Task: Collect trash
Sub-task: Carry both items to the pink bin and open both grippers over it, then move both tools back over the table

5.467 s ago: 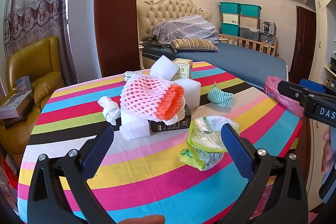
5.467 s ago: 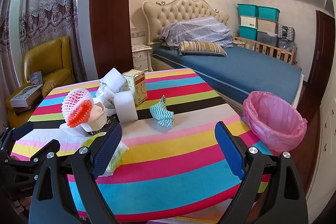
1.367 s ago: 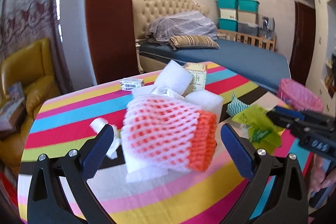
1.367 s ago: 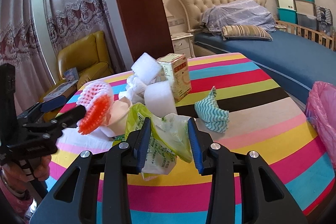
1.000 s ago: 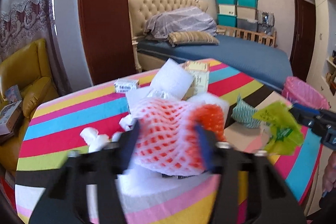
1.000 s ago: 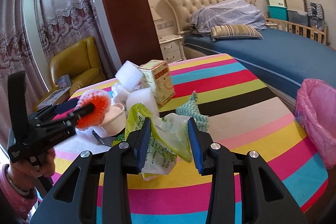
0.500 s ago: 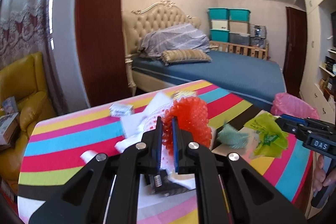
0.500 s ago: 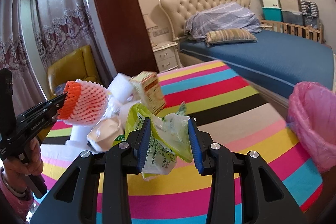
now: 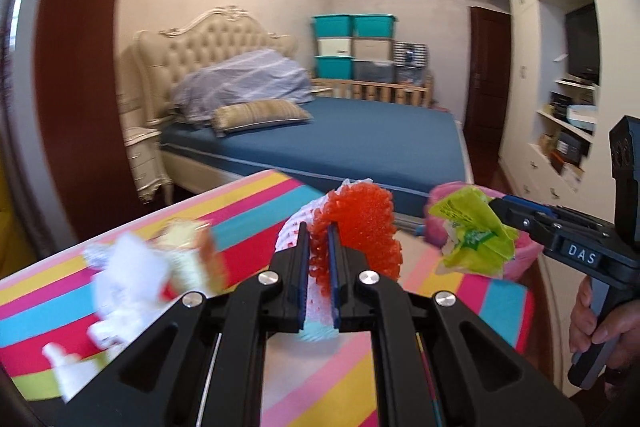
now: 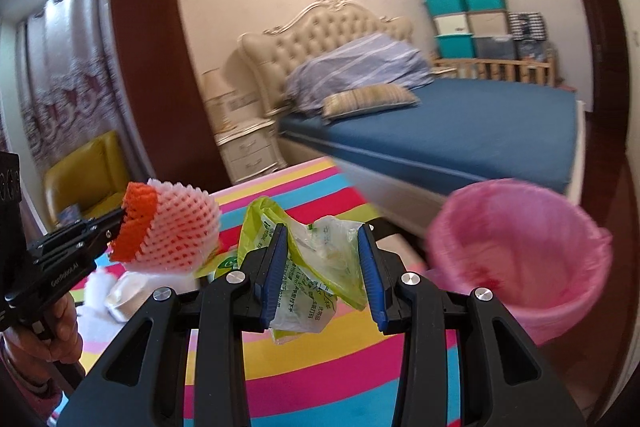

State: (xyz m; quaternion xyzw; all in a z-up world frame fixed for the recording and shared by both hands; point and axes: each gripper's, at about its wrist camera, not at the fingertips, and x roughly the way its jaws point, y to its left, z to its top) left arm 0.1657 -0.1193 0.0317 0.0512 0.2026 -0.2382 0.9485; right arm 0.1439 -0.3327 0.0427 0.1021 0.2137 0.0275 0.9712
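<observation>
Fingers (image 9: 298, 259) pinch orange-pink foam fruit net (image 9: 360, 227); right fingers (image 10: 372, 267) pinch crumpled green plastic bag (image 10: 316, 267).
Neither binned; pink-lined bin (image 10: 520, 251) near, scraps left on desk (image 9: 340, 387).

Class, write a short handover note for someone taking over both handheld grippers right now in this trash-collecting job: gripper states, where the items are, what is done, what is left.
Left gripper: shut on the foam fruit net, lifted off the table.
Right gripper: shut on the green plastic bag, also in the air.
Pink-lined bin: beside the striped table, to the right, ahead of the right gripper.
Done: both pieces picked up.
Left: drop both into the bin, then collect the white foam pieces and the carton on the table; that area is blurred, so check for more.
</observation>
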